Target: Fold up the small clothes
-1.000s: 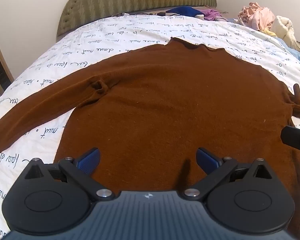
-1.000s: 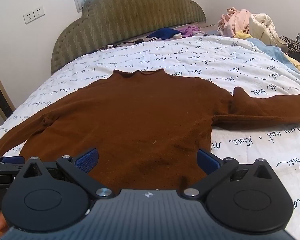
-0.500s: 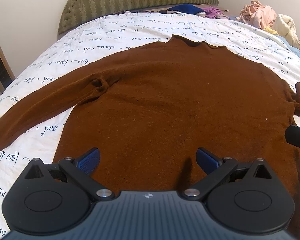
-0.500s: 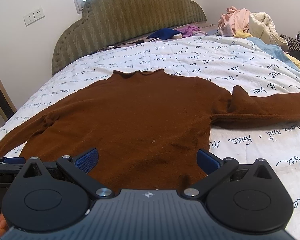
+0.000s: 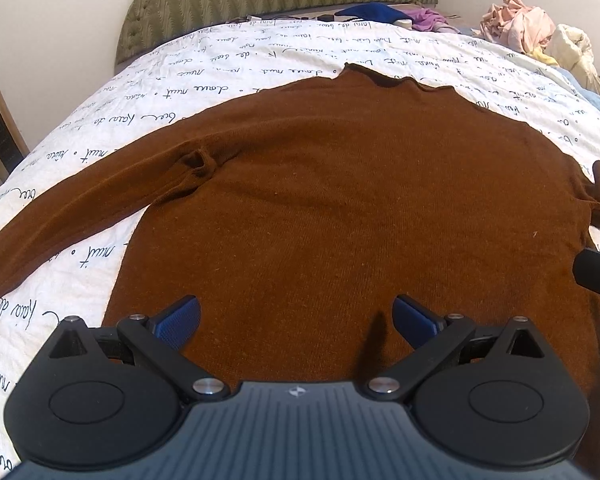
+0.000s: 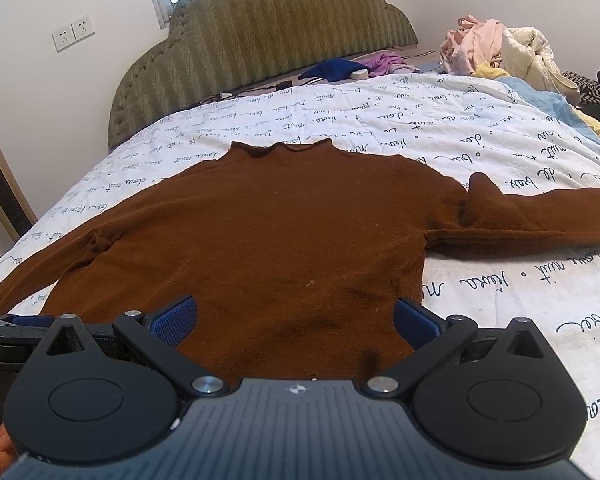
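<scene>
A brown long-sleeved sweater (image 5: 340, 200) lies flat on the bed with its neck towards the headboard and both sleeves spread out; it also shows in the right wrist view (image 6: 280, 232). My left gripper (image 5: 296, 314) is open and empty just above the sweater's lower part. My right gripper (image 6: 296, 314) is open and empty above the lower right part of the sweater. The right gripper's tip (image 5: 598, 272) shows at the right edge of the left wrist view, and the left gripper (image 6: 12, 326) shows at the left edge of the right wrist view.
The bed has a white quilt with black script (image 5: 260, 64) and a green padded headboard (image 6: 260, 36). A pile of pink, cream and blue clothes (image 6: 496, 52) lies at the far right. Blue and purple garments (image 6: 340, 70) lie near the headboard.
Both grippers have moved slightly forward over the sweater. Both stay open, and the sweater has not moved.
</scene>
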A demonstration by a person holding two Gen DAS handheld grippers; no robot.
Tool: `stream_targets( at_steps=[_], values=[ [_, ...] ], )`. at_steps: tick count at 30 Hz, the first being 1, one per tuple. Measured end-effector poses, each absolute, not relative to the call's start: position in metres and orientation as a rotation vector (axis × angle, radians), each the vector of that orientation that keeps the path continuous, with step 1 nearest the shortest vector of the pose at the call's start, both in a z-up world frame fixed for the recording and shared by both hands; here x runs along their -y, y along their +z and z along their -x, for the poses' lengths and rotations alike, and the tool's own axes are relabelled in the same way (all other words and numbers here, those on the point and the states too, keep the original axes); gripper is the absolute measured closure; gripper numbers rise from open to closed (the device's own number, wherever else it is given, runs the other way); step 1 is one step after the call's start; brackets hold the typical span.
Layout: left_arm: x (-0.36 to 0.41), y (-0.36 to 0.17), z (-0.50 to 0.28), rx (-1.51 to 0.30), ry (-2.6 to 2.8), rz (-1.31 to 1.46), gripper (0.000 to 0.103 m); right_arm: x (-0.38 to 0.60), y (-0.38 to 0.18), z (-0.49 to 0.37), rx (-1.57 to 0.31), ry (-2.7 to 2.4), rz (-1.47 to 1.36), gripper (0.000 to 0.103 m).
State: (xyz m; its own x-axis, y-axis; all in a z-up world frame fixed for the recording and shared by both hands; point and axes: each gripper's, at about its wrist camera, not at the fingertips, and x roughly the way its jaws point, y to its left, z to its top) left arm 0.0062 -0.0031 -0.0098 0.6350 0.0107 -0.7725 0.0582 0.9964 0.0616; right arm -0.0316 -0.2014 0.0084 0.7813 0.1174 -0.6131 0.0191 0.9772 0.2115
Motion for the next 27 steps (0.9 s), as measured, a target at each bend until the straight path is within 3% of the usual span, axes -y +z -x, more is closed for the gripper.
stream_targets(
  at_steps=[27],
  values=[
    [0.0053, -0.0114, -0.0052, -0.886, -0.02, -0.092, 0.0, 0.207, 0.0074, 0.0357, -0.648, 0.07, -0.224, 0.0]
  ],
)
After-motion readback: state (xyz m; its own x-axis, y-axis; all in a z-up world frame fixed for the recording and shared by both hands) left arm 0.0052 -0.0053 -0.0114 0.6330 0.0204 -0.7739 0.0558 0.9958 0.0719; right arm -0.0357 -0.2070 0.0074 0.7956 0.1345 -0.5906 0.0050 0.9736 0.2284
